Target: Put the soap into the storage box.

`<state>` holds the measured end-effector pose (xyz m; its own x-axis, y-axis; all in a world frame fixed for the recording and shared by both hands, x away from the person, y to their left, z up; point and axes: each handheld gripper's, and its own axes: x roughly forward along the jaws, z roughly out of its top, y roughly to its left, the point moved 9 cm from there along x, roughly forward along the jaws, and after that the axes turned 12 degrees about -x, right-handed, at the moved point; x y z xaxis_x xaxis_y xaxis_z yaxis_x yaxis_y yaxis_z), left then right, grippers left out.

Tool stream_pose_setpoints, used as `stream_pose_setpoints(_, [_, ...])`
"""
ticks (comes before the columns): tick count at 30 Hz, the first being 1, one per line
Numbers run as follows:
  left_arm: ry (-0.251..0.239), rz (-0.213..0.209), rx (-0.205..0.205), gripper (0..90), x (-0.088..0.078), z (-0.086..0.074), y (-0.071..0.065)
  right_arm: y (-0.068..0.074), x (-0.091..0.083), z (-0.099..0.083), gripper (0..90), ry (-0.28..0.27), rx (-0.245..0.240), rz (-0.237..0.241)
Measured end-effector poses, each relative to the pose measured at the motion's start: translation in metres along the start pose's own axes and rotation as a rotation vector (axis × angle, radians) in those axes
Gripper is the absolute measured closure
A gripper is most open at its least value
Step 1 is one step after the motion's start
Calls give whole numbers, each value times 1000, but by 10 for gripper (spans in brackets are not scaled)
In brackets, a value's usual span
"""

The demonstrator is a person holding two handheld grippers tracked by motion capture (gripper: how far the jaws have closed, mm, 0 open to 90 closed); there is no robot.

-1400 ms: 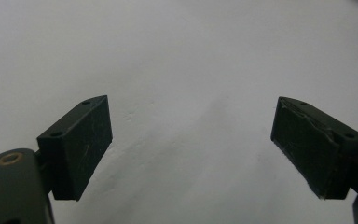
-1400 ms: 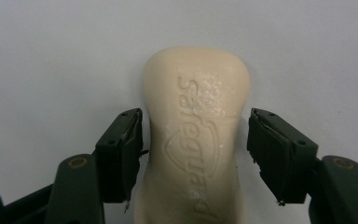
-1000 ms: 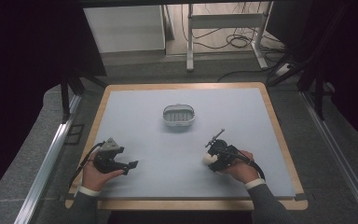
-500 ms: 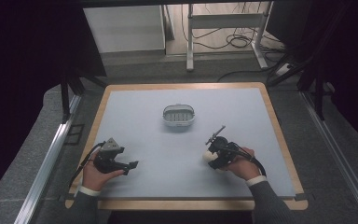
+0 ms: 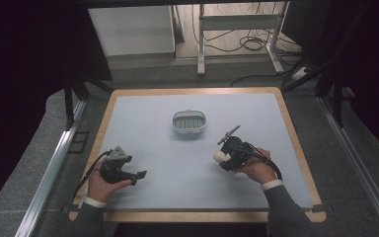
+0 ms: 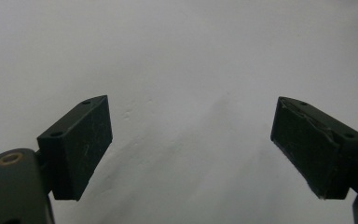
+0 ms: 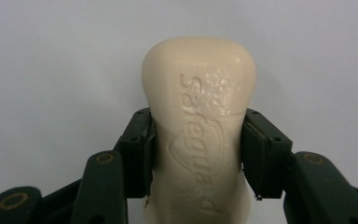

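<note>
Currently: right claw (image 5: 220,157) held low over tabletop (image 5: 153,128) near right front, jaws clamped on one cream soap bar (image 7: 199,126) at its waist. Left claw (image 5: 139,175) held near left front, jaws spread wide, nothing gripped. One grey slotted soap dish (image 5: 189,122) seen mid-tabletop, well apart from both claws.
</note>
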<state>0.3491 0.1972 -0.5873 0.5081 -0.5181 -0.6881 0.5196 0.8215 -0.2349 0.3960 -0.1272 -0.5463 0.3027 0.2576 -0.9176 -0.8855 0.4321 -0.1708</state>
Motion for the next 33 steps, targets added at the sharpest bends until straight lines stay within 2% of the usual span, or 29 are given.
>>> stream_pose_setpoints(6, [-5,0,-2,131,-2,0,0,-3,0,6,492,-10,4,7])
stream_pose_setpoints(8, [-7,0,-5,131,-2,1,0,-7,0,10,492,-13,-2,-13])
stream_pose_setpoints(13, [0,-3,-2,130,1,0,-1,-10,-1,14,492,-24,1,-12])
stream_pose_setpoints(16, [1,-2,0,130,0,0,-1,-15,-2,17,493,-34,-2,-20])
stream_pose_setpoints(21, [-3,-3,-3,131,-1,0,0,-20,-3,19,494,-16,-3,-38])
stream_pose_setpoints(29, [-3,-7,-5,130,1,0,-2,-31,-9,26,494,-39,-12,-59])
stream_pose_setpoints(33, [-1,-10,-2,130,2,0,-3,-32,-8,28,494,-38,-18,-53])
